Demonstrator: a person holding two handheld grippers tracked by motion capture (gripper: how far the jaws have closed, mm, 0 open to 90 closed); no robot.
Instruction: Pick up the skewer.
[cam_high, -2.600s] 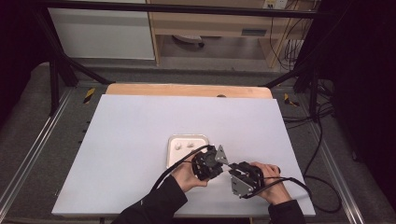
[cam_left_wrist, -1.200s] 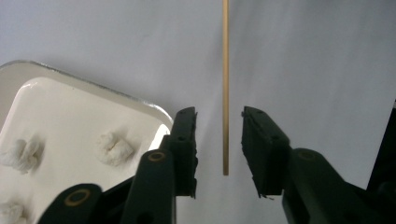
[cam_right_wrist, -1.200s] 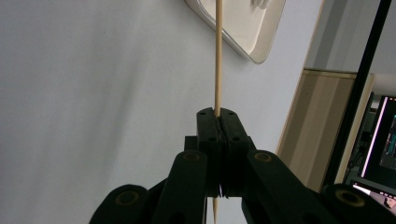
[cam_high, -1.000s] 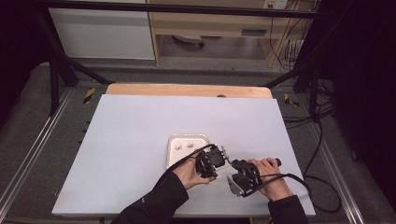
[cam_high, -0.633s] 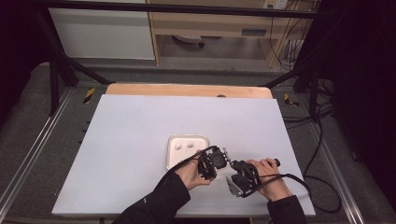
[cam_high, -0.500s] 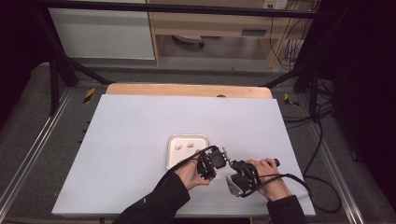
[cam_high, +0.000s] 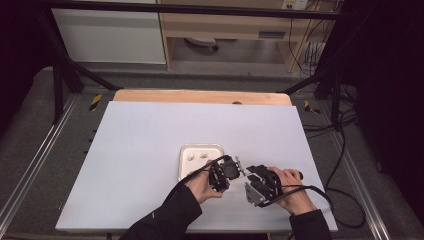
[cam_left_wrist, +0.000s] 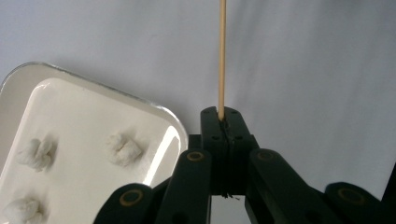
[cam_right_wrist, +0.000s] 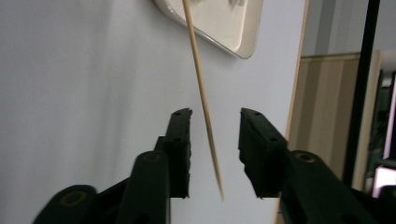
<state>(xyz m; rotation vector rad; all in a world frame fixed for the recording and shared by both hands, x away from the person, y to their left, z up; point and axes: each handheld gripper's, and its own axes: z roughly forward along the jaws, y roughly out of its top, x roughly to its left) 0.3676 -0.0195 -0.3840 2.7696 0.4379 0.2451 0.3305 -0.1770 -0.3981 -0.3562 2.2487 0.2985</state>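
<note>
A thin wooden skewer (cam_left_wrist: 222, 51) rises straight out from between the tips of my left gripper (cam_left_wrist: 226, 116), which is shut on its end. The same skewer (cam_right_wrist: 200, 79) runs slantwise through the gap of my right gripper (cam_right_wrist: 215, 116), whose jaws have just been opening and stand apart from it, so it is open. In the high view the left gripper (cam_high: 231, 169) and the right gripper (cam_high: 250, 175) face each other just right of a small white tray (cam_high: 200, 148). Three white fluffy lumps (cam_left_wrist: 123, 148) lie in the tray (cam_left_wrist: 93, 88).
The tray (cam_right_wrist: 243, 46) sits mid-table, toward the front, on the white tabletop (cam_high: 150, 150). A wooden strip (cam_high: 200, 96) edges the far side. Black cables (cam_high: 320, 192) trail off to the right from the right hand. Metal rails (cam_high: 30, 175) run along both sides of the table.
Both hands stay beside the tray's right front corner. Since the oldest frame the right hand has shifted slightly. Jaw movement is too small to make out from above.
</note>
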